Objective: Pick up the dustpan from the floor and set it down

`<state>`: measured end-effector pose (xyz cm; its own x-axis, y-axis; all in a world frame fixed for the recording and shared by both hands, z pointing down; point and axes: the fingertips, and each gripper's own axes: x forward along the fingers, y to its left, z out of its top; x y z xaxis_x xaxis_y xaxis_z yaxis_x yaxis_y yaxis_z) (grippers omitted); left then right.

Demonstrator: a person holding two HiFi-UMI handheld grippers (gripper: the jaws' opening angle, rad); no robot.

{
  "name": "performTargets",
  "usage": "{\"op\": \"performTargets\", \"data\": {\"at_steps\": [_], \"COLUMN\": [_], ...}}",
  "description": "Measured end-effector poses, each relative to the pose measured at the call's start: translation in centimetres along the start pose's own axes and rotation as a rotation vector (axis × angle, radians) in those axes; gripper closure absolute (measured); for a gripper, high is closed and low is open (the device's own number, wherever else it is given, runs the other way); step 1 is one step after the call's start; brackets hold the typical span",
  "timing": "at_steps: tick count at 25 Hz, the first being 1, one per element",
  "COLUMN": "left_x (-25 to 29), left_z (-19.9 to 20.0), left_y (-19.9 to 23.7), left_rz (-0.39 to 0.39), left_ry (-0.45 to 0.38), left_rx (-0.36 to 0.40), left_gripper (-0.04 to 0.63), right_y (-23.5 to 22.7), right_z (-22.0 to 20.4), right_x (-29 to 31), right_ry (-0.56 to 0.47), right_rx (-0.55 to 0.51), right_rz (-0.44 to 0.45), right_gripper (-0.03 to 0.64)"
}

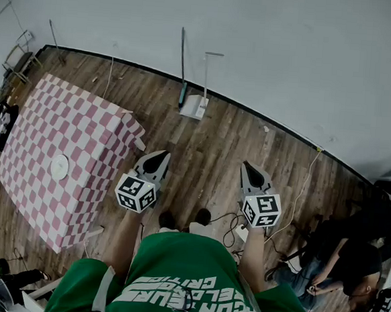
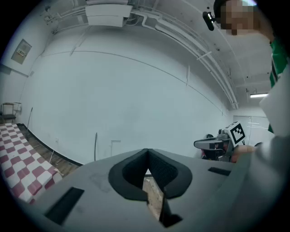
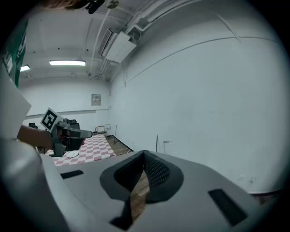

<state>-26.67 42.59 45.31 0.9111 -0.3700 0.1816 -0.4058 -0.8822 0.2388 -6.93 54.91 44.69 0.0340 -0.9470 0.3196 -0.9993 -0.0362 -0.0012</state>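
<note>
We're holding left gripper [image 1: 160, 158] & right gripper [image 1: 250, 168] closed, empty; we're aiming for dustpan [image 1: 194, 107] at 12 o'clock, opening jaws en route.

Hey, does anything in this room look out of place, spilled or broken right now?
Nothing looks spilled or broken. The dustpan stands upright by the wall, beside a broom. The only untidy bit is the loose cables trailing over the wooden floor near the person's feet, which could be a trip hazard.
</note>
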Motion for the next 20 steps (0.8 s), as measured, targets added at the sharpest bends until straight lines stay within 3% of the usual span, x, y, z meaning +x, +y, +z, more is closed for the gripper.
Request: {"op": "performTargets", "data": {"at_steps": [8, 20], "left_x": [1.8, 6.4], "left_z": [0.3, 0.3], "left_y": [0.8, 1.0], "left_rz": [-0.003, 0.089], "left_ry": [0.019, 0.032], "left_rx": [0.034, 0.051], "left_gripper": [0.592, 0.592], "right_y": [-2.1, -8.8], "right_z": [-0.7, -1.6], "right_x": [1.8, 4.6], "right_ry": [0.015, 0.03], "right_rx": [-0.023, -0.018], "right_rz": [0.025, 0.084], "right_gripper": [0.609, 0.609]}}
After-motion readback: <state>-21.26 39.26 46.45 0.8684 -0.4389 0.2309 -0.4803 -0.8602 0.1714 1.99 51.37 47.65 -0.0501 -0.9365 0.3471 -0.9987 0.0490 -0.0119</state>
